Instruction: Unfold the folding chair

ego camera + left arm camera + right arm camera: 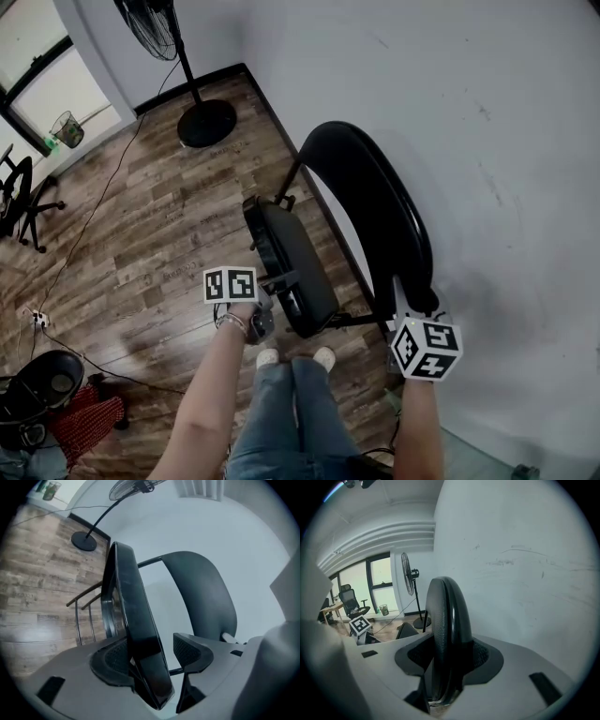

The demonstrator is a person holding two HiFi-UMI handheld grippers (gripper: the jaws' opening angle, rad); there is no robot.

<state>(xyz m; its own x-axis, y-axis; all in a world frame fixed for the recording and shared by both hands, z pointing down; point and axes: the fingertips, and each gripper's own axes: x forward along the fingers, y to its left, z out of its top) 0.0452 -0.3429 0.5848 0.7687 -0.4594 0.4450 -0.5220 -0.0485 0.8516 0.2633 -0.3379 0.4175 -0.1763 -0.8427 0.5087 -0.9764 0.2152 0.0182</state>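
Presently: folding chair (375, 206), black, half-folded, standing on the wood floor (141, 216) just beside the wall (487, 141). Seat (136, 620) tilted up, edge-on, its long axis running away from the left hand-held gripper (152, 656). The seat's near edge sits between that gripper's parted jaws, with one pad clear of it. Right hand-held gripper (447, 658) is clenched on the backrest (445, 616). Likely next: the left, nearer the seat, grips it and swings it down.

Wood-plank floor (141, 225) runs up to the white wall. The folding chair (300, 272) stands on it by the wall, with a person's pale shoes (268, 357) just beside. Farther back sits the pedestal fan's round base (206, 123), and a thin cable (94, 208) trails across the boards. An office chair (19, 202), a wire wastebasket (67, 128) and a red cloth (86, 422) sit at the left.
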